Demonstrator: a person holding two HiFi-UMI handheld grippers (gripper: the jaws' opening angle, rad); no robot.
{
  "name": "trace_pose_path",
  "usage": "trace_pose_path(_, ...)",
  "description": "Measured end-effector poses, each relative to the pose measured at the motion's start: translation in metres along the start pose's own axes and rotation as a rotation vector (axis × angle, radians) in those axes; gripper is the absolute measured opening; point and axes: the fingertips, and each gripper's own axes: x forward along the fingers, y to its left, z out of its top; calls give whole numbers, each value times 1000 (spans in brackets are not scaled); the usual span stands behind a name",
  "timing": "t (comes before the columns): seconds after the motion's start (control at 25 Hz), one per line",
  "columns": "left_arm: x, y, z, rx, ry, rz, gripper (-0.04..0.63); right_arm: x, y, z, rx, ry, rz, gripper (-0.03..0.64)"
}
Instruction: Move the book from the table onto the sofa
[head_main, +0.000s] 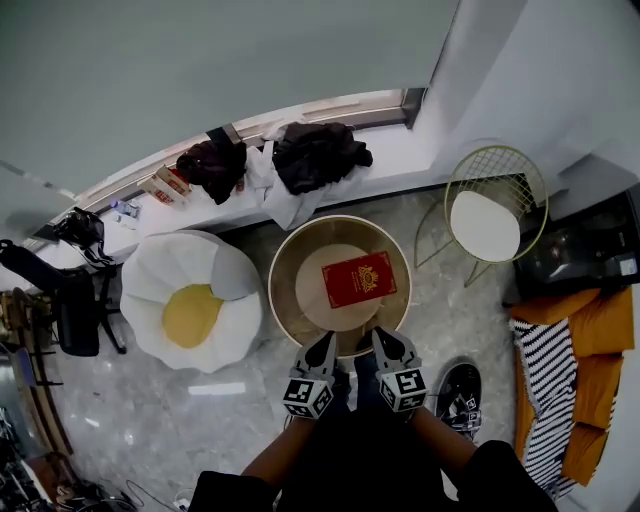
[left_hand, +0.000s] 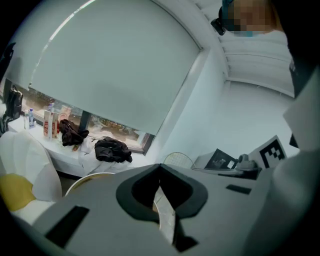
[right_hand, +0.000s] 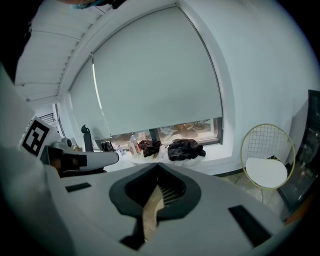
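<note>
A red book (head_main: 359, 279) with gold print lies flat on the round table (head_main: 290, 258), a little right of its middle. Both grippers sit side by side at the table's near edge, short of the book. The left gripper (head_main: 327, 343) is shut and holds nothing; in its own view the shut left gripper (left_hand: 160, 167) meets at its tips, with the table's rim (left_hand: 90, 178) below. The right gripper (head_main: 381, 338) is shut and holds nothing as well; its own view shows the right gripper (right_hand: 158, 166) shut. An orange sofa (head_main: 590, 330) with a striped cloth (head_main: 545, 385) stands at the right edge.
A white bean-bag seat (head_main: 190, 298) with a yellow centre stands left of the table. A gold wire chair (head_main: 492, 212) with a white pad stands at the right. Dark clothes (head_main: 315, 152) and boxes (head_main: 165, 184) lie on the windowsill. A black shoe (head_main: 460, 393) rests on the floor.
</note>
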Motion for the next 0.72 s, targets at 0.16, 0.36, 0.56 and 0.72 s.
trace_pose_path(0.16, 40, 14, -32, 8, 70, 23, 11, 32, -48, -20, 48, 49, 14, 15)
trace_pose_path(0.36, 102, 42, -71, 16, 174, 86, 11, 78, -101, -45, 90, 137, 55, 15)
trace_pose_path(0.56, 147, 64, -111, 126, 307, 77, 11, 129, -134, -77, 56, 239, 122, 15)
trace_pose_path(0.72, 164, 92, -141, 62, 372, 120, 11, 160, -154, -99, 26, 281, 174, 17)
